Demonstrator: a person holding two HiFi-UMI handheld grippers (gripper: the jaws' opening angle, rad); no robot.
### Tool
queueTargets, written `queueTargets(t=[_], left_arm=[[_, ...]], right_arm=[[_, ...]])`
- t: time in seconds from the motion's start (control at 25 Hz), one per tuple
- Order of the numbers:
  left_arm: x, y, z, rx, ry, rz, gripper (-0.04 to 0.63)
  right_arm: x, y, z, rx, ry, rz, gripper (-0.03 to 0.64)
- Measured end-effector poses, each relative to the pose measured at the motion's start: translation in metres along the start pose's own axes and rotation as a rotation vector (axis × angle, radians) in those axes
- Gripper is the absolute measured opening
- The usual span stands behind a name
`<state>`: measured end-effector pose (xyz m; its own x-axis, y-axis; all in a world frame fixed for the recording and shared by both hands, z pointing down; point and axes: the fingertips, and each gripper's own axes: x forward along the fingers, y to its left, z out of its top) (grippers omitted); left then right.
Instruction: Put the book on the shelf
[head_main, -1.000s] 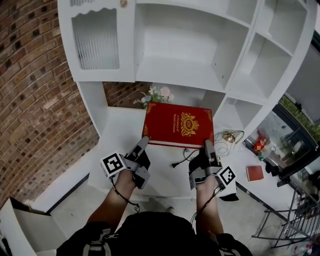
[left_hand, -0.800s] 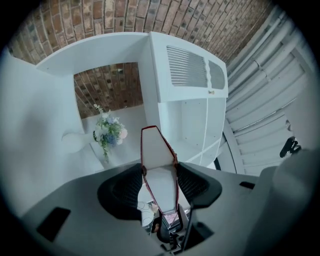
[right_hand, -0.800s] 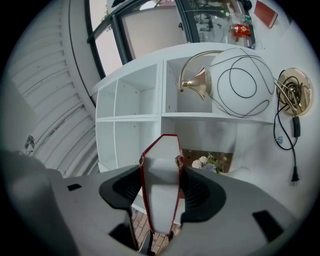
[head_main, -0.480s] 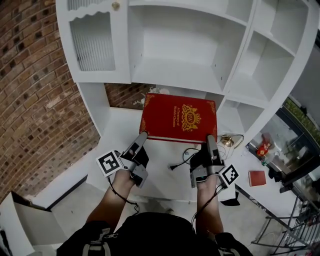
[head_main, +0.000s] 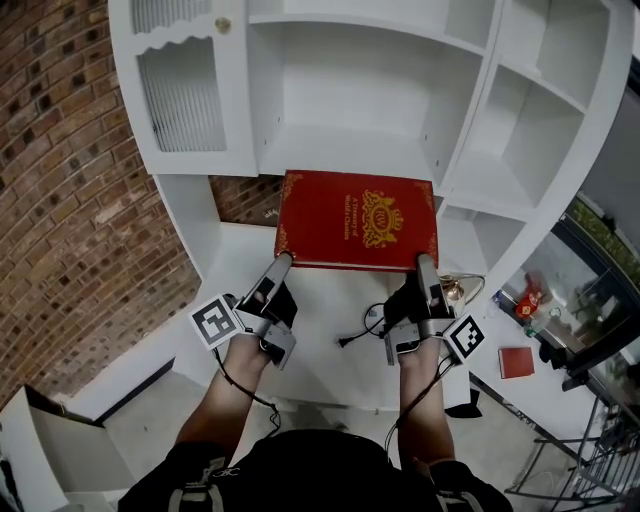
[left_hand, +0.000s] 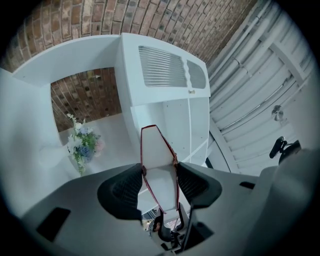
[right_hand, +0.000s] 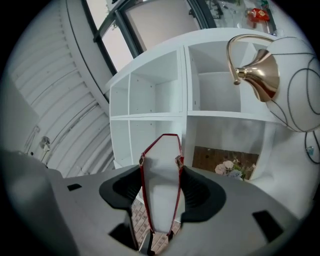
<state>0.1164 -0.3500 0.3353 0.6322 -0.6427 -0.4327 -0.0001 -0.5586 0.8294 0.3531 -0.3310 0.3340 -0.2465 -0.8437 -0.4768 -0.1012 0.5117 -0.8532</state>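
A thick red book (head_main: 355, 220) with a gold crest on its cover is held flat in the air, in front of the white shelf unit (head_main: 370, 150). My left gripper (head_main: 282, 262) is shut on its near left corner and my right gripper (head_main: 423, 264) on its near right corner. In the left gripper view the book's white page edge (left_hand: 159, 165) stands between the dark pads (left_hand: 127, 187). The right gripper view shows the same, the book (right_hand: 161, 185) clamped between both pads (right_hand: 192, 192). The book's far edge reaches the lip of the wide middle compartment (head_main: 350, 100).
Below the shelves is a white desk top (head_main: 320, 330) with a black cable (head_main: 360, 335) and a brass lamp (head_main: 455, 290). A small flower bunch (left_hand: 82, 142) stands in the nook. Brick wall (head_main: 70, 180) is at the left. A small red box (head_main: 515, 360) lies on the right counter.
Both grippers have risen with the book and carried it away from me toward the shelf. It now covers the flower bunch in the head view and its far edge meets the middle compartment.
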Motion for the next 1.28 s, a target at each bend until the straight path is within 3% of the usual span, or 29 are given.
queueTargets(t=[0.32, 0.64, 0.8, 1.08, 1.28], left_arm=[[0.031, -0.005, 0.020, 0.058, -0.029, -0.032, 0.238], [0.067, 0.011, 0.039, 0.109, -0.052, -0.039, 0.242], [0.074, 0.030, 0.052, 0.196, -0.067, 0.037, 0.242], [0.097, 0.038, 0.070, 0.356, -0.064, 0.099, 0.247], [0.109, 0.038, 0.076, 0.546, -0.047, 0.161, 0.252]], right_arm=[[0.038, 0.009, 0.013, -0.016, 0.006, 0.030, 0.261], [0.073, -0.019, 0.024, 0.012, -0.024, -0.032, 0.261], [0.088, -0.024, 0.032, -0.008, -0.035, -0.049, 0.262], [0.115, -0.031, 0.050, -0.158, -0.051, -0.134, 0.282], [0.124, -0.030, 0.064, -0.423, -0.063, -0.200, 0.299]])
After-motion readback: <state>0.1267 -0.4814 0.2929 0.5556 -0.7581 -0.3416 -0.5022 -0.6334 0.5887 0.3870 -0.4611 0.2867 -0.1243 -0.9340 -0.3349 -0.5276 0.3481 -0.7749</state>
